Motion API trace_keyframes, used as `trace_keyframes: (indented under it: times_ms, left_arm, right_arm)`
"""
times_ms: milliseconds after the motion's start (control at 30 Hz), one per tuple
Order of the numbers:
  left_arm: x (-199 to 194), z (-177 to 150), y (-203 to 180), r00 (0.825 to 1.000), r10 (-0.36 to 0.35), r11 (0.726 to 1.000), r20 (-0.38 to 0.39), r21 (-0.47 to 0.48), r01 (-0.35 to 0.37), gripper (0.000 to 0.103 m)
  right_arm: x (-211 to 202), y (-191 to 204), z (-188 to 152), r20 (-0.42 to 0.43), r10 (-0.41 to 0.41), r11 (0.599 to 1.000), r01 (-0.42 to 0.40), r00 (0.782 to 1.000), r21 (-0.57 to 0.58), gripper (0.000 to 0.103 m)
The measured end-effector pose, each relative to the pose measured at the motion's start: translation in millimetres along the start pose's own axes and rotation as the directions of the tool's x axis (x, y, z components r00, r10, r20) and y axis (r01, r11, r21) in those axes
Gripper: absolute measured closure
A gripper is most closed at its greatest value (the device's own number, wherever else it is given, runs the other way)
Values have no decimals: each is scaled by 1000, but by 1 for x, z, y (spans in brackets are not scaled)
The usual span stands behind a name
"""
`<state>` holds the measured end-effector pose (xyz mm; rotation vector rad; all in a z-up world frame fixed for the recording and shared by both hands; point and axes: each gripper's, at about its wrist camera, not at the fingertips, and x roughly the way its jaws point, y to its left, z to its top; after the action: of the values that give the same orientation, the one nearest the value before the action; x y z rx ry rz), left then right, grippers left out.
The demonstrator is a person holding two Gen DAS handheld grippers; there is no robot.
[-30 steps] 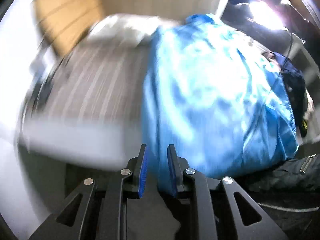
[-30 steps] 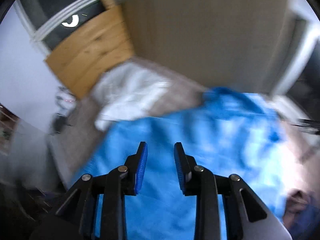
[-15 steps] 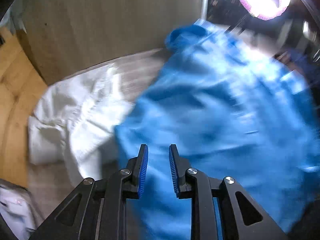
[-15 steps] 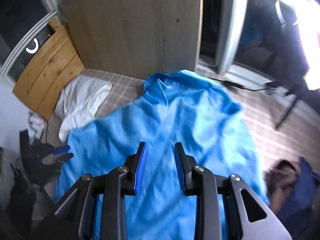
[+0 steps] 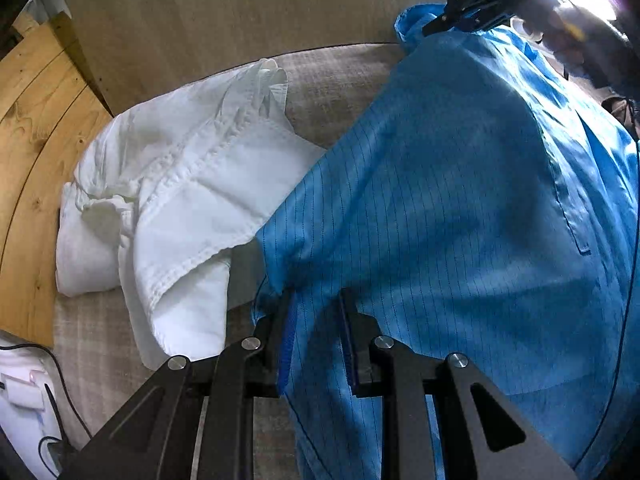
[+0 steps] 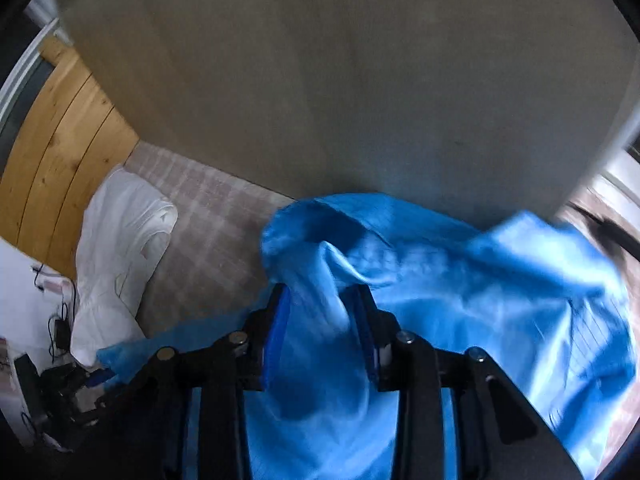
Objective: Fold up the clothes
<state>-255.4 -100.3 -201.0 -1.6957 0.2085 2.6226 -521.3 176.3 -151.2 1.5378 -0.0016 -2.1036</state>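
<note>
The blue shirt [image 5: 460, 208] lay spread over a bed with a checked cover [image 5: 332, 80], its thin dark stripes plain in the left wrist view. Its left edge overlapped a crumpled white garment [image 5: 172, 184] that lay beside it on the cover, near a wooden board [image 5: 36, 120]. A tall beige panel [image 6: 340, 80] stood behind the bed.

The left claw [image 5: 318, 320] pointed steeply down at the shirt's near corner. A fold of blue cloth ran between its two fingers, which stood a little apart, but whether the pads pressed on the cloth could not be told from the pictures.

The right claw [image 6: 320, 320] was over the collar end of the shirt [image 6: 420, 300], where the cloth was bunched and raised in a ridge. That view was blurred by motion. Its jaws were closing, with a raised fold of blue cloth between the fingers; a firm grip could not be confirmed. In the left wrist view the same claw [image 5: 464, 16] showed at the far top of the shirt, by the collar, partly lost in glare from a bright light.

White objects and dark cables [image 6: 56, 320] lay beside the bed at the left.
</note>
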Motion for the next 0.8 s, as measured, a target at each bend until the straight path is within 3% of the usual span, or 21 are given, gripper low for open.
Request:
trace_keyframes:
  times_ms: [33,167,233,333,367,500,567,667,800]
  left_arm:
    - [0,0,1,1000,-4,1000,1,-5,4,82]
    - [0,-2,3,1000,-5,1000,14,-14,5,81]
    - [-2,-5,3,1000,-4,1000,28,-24,5,81]
    - [-3,-5,4,1000,-1,999,28,-40,2,81]
    - [-4,-5,4,1000,4,999,24,-44,-3,81]
    - [-21,-6,9,999,13,998,42,-70,-10,82]
    - [-38,-8,15,998,9,996,66,-91,-3,82]
    - [-67,-13,23,994,21,994,106,-110,-9,81]
    - [-103,-20,23,987,3,996,162,-89,12,81]
  right_arm:
    - [1,2,1,9,13,1000,-13,1000,-13,102]
    - [-32,10,9,198,78,997,-75,977,-24,102]
    - [-36,10,11,225,36,999,-32,974,-20,102]
    - [-18,22,11,159,-130,986,144,979,-84,102]
    - [-15,24,10,143,-164,980,178,976,-90,98]
    - [-30,26,3,115,-175,982,181,978,-49,86]
    - [-57,33,-7,141,-180,978,192,973,-76,78]
    - [-100,43,-25,180,-173,974,196,968,-116,74]
    - [-178,38,-66,246,-89,992,109,965,-67,73]
